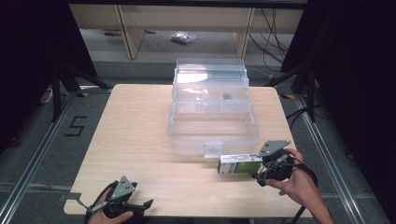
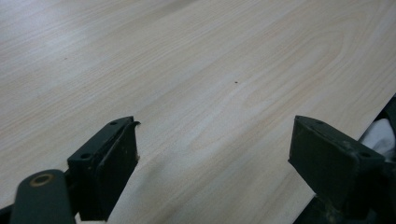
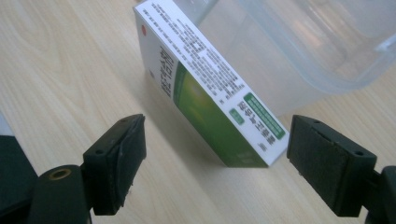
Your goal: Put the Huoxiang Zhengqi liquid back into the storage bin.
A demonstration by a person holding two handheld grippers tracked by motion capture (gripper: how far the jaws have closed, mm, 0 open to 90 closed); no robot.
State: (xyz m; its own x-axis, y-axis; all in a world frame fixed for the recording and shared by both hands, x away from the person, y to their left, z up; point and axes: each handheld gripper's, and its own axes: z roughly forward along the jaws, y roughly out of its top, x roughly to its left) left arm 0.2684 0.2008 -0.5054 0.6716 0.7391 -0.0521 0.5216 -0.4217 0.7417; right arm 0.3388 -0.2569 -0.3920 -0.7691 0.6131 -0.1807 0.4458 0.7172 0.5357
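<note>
**Box at the right gripper, jaws apart**

Seen from the high view, the green-and-white box (image 1: pixel 239 164) lies on the table (image 1: pixel 140 140) just before the clear bin (image 1: pixel 212 126), at the right gripper (image 1: pixel 259 164); the left gripper (image 1: pixel 140 204) rests well apart. Left gripper view: jaws spread over bare wood. Right gripper view: box (image 3: pixel 210 88) stands on edge between released jaws, its near end close by one of them.

Hand-held gripper (image 1: pixel 261 169): blk jaws, grey tri plate, blk cable.
</note>
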